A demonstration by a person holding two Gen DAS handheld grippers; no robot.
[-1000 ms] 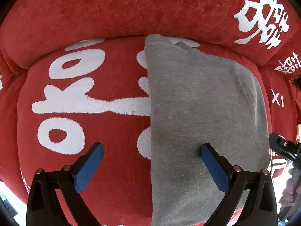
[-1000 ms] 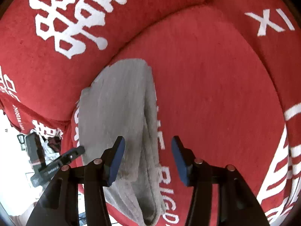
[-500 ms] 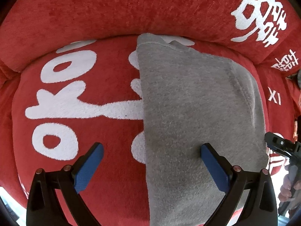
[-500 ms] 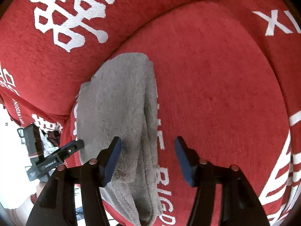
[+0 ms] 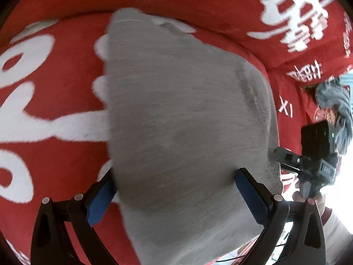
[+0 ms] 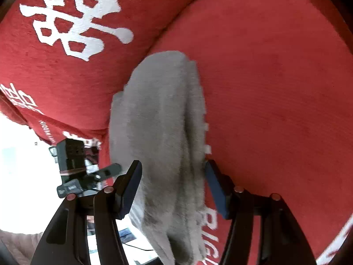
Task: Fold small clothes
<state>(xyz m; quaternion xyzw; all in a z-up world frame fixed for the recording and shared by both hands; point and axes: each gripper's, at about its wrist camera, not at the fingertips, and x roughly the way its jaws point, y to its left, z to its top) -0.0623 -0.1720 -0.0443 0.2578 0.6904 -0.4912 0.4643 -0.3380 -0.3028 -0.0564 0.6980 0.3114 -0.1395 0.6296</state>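
Both grippers have closed in on the grey garment [image 5: 187,119] since a second ago: it fills more of each wrist view, and its edges now sit right at the blue pads instead of lying ahead of them.

Left wrist view: left gripper [image 5: 174,195] has its jaws spread wide, straddling the near end of the garment. The left pad [image 5: 100,201] is at the cloth's left edge, and the right pad [image 5: 251,195] sits over the cloth near its right edge. Can't tell if either pad actually presses the fabric; the frame is motion-blurred. Garment runs from bottom centre up to the upper middle of the frame, lying folded on the red cushion [image 5: 61,84] with white lettering. The right gripper [image 5: 308,161] shows as a black unit at the right edge, just beside the garment's right border. A second grey cloth [image 5: 337,108] sits at the far right, partly cut off.

Right wrist view: right gripper [image 6: 173,184], jaws apart with the garment [image 6: 161,121] between them, narrow stacked folds visible edge-on. Pads are close to the cloth on both sides, not clamped. The cloth hangs over the cushion's [image 6: 275,77] near edge at bottom centre. The left gripper [image 6: 86,170] is visible lower left, just beside the garment's left side.
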